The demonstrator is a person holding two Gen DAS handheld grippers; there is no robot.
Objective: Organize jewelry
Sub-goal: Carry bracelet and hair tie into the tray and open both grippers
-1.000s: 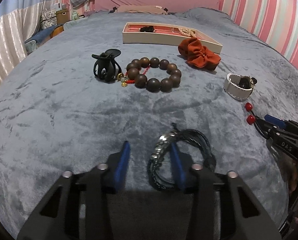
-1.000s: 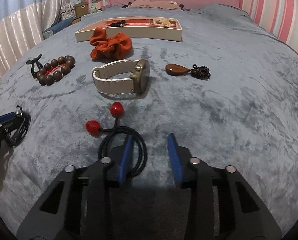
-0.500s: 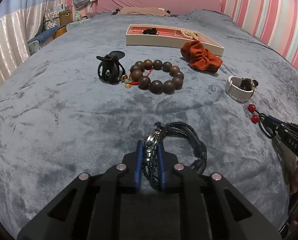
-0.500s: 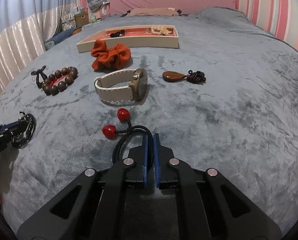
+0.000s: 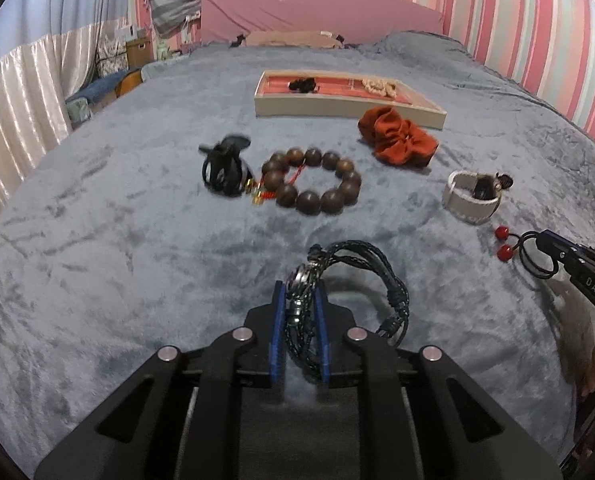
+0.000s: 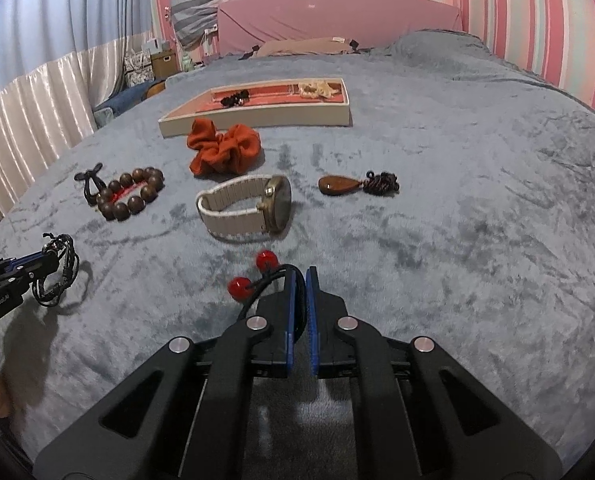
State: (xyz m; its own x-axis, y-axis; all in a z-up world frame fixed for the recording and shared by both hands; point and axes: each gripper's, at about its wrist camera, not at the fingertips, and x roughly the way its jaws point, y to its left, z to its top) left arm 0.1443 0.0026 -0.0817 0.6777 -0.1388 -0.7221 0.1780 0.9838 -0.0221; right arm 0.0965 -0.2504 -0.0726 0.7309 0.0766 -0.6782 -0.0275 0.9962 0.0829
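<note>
My left gripper (image 5: 299, 292) is shut on a black braided bracelet (image 5: 381, 276) and holds it above the grey bedspread; it also shows in the right wrist view (image 6: 59, 272). My right gripper (image 6: 300, 276) is shut on a black hair tie with two red beads (image 6: 253, 276), lifted off the bed; it also shows in the left wrist view (image 5: 533, 254). A cream tray with a red lining (image 5: 337, 106) lies at the far side and holds a black item (image 5: 303, 85) and a cream item (image 5: 377, 87).
On the bedspread lie a black claw clip (image 5: 225, 168), a brown bead bracelet (image 5: 313, 180), an orange scrunchie (image 5: 397, 142), a white-strapped watch (image 6: 245, 210) and a brown pendant on a cord (image 6: 357, 184). A pink headboard (image 6: 337, 16) stands at the back.
Both grippers closed from open, the left on the braided bracelet and the right on the hair tie. Both then rose off the bed with their items.
</note>
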